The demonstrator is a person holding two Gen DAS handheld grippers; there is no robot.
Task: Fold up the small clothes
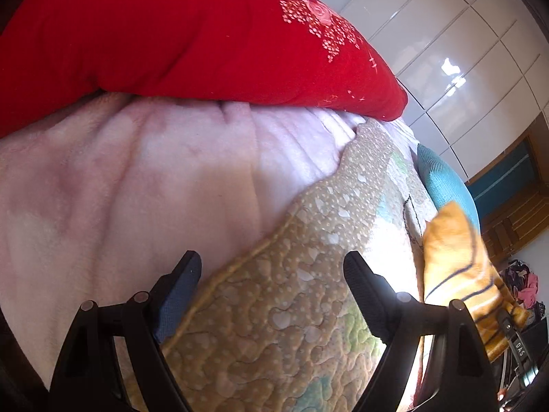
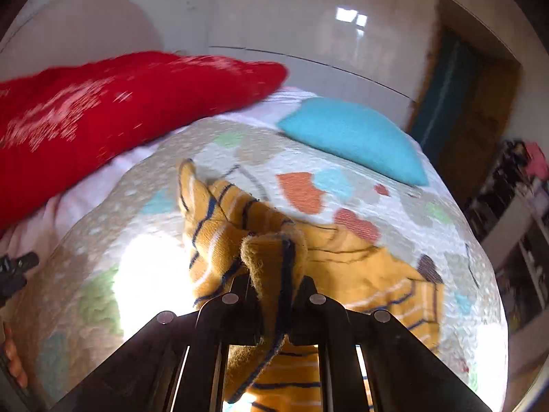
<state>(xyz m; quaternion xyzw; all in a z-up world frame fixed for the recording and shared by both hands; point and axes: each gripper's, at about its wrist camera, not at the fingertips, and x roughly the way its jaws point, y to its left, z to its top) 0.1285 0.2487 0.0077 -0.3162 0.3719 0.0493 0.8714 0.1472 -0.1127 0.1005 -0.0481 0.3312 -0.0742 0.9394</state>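
Observation:
A small mustard-yellow garment with dark blue and white stripes (image 2: pixel 346 267) lies bunched on the patterned quilt (image 2: pixel 343 185). My right gripper (image 2: pixel 274 281) is shut on a fold of it and holds that part raised above the bed. In the left wrist view the same garment (image 1: pixel 456 254) hangs at the far right. My left gripper (image 1: pixel 272 264) is open and empty, low over the quilt's tan border (image 1: pixel 274 295), left of the garment. Its tip shows at the left edge of the right wrist view (image 2: pixel 17 267).
A red quilt with a pink floral print (image 1: pixel 192 34) is piled at the head of the bed on a pale pink blanket (image 1: pixel 120 178). A turquoise pillow (image 2: pixel 353 137) lies at the far side. White wardrobe doors (image 1: pixel 446 41) and cluttered shelves (image 2: pixel 514 213) stand beyond.

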